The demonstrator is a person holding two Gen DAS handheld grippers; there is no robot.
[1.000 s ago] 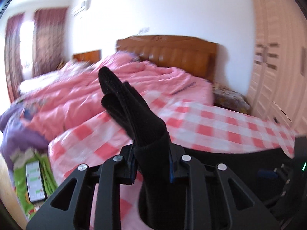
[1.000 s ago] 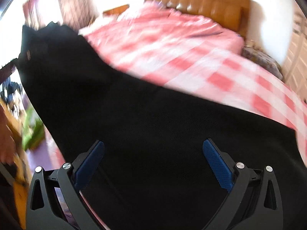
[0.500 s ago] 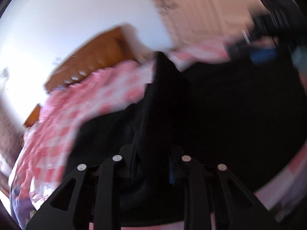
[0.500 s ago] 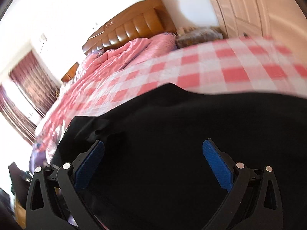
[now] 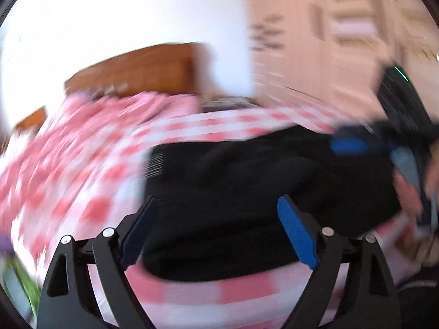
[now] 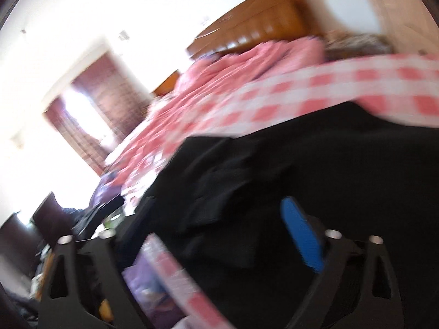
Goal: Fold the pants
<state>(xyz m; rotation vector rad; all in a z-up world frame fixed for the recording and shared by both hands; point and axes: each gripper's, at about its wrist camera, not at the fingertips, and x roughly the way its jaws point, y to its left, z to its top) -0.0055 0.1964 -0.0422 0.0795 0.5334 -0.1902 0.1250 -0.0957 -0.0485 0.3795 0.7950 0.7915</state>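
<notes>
The black pants (image 5: 247, 192) lie folded in a thick pile on the pink-and-white checked bedsheet (image 5: 104, 181). My left gripper (image 5: 216, 219) is open and empty, just above the near edge of the pants. The right gripper shows in the left wrist view (image 5: 356, 148) at the far right of the pants. In the right wrist view the pants (image 6: 274, 181) fill the lower right. My right gripper (image 6: 219, 219) is open and empty over them. Both views are blurred.
A wooden headboard (image 5: 131, 68) and a rumpled pink duvet (image 6: 247, 65) lie at the far end of the bed. A cream wardrobe (image 5: 343, 41) stands on the right. Dark red curtains (image 6: 93, 104) hang at the left. Clutter lies beside the bed (image 6: 46, 224).
My left gripper has opened and let go of the pants, which now lie folded on the bed. Both grippers have swung, and the right one stays open.
</notes>
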